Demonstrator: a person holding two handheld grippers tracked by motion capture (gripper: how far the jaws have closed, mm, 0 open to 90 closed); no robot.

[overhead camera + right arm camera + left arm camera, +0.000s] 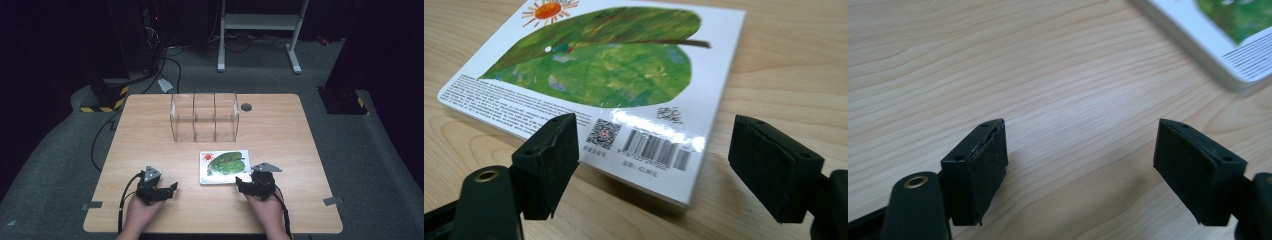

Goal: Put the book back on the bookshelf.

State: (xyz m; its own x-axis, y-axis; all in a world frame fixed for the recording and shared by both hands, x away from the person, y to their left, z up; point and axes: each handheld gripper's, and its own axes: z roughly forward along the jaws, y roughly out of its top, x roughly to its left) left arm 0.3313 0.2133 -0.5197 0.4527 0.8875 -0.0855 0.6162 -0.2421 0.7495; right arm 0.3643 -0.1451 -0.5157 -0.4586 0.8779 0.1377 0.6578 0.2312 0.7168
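On the pale wood-grain table (150,140), a glossy white board book (224,167) lies flat at centre-near, back cover up, with a painted green leaf and a small orange sun. Beyond it stands a clear plastic organiser (204,117) with three upright compartments. Left gripper (173,187) rests near-left, jaws spread wide over bare wood, holding nothing. Right gripper (241,183) sits at the book's near right corner, jaws wide, nothing between them. Its own view picks out the barcode (654,147) and QR code (603,133); the left gripper view catches just a blurred book corner (1228,45).
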